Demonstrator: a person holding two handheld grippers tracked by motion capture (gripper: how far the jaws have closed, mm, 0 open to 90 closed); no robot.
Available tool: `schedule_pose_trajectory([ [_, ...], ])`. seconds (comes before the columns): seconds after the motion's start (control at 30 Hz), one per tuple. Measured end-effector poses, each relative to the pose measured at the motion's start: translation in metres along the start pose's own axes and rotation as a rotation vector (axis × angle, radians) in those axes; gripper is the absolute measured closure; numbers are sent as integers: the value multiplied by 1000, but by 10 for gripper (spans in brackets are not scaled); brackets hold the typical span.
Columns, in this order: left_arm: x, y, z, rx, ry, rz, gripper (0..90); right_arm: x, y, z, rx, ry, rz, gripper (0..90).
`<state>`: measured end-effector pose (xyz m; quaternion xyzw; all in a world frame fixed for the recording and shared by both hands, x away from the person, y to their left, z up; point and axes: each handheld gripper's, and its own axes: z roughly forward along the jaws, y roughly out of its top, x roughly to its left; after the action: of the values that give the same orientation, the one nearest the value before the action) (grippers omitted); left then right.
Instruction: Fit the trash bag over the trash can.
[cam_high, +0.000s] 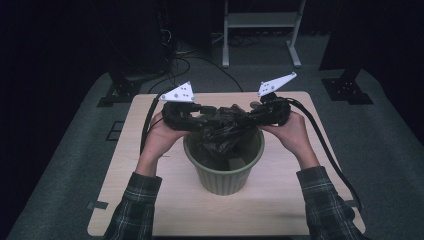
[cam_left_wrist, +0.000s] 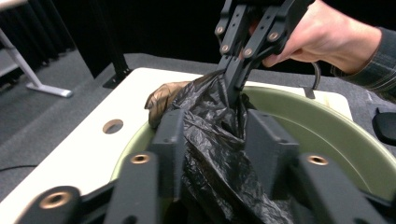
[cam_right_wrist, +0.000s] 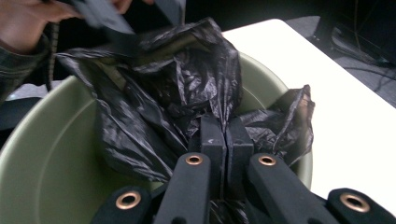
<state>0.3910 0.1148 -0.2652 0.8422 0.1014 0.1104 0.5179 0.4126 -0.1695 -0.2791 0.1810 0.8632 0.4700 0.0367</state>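
The black plastic bag (cam_high: 222, 129) sits bunched in the mouth of the green bin (cam_high: 225, 172) on the table (cam_high: 280, 200); it is thin, light, limp and slippery film, best taken by a gathered fold at its rim. The right tool (cam_right_wrist: 226, 140) is clamped tight on such a fold. The left tool (cam_left_wrist: 212, 135) stands with jaws apart, the bag between them and, apparently, unpinched, a detail the darker high view cannot resolve.

- You work at a pale wooden table (cam_high: 280, 200) standing on grey carpet (cam_high: 65, 165).
- Beyond it you face a white metal stand (cam_high: 260, 30), black stand bases (cam_high: 345, 87) and loose cables (cam_high: 185, 62).
- The room around you is dark.
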Motion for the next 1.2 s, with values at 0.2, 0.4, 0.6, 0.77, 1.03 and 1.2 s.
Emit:
schedule_pose_trajectory([
  [0.2, 0, -3, 3, 46, -14, -3, 898, 0, 2, -3, -4, -26, 9, 718],
  [0.4, 4, -8, -1, 31, 21, -30, 898, 5, 5, -24, -41, -69, 9, 627],
  [0.6, 5, -9, -1, 21, 33, -41, 898, 13, 7, -36, -89, -34, 0, 645],
  [0.77, 2, -7, 1, 16, 19, -36, 898, 19, 10, -16, -64, 38, 3, 633],
  [1.03, 0, -8, -4, 0, 9, -31, 898, 22, 13, 25, -24, 103, 12, 600],
  [1.2, -1, -10, -5, -1, 1, -31, 898, 23, 16, 35, -22, 125, 12, 608],
])
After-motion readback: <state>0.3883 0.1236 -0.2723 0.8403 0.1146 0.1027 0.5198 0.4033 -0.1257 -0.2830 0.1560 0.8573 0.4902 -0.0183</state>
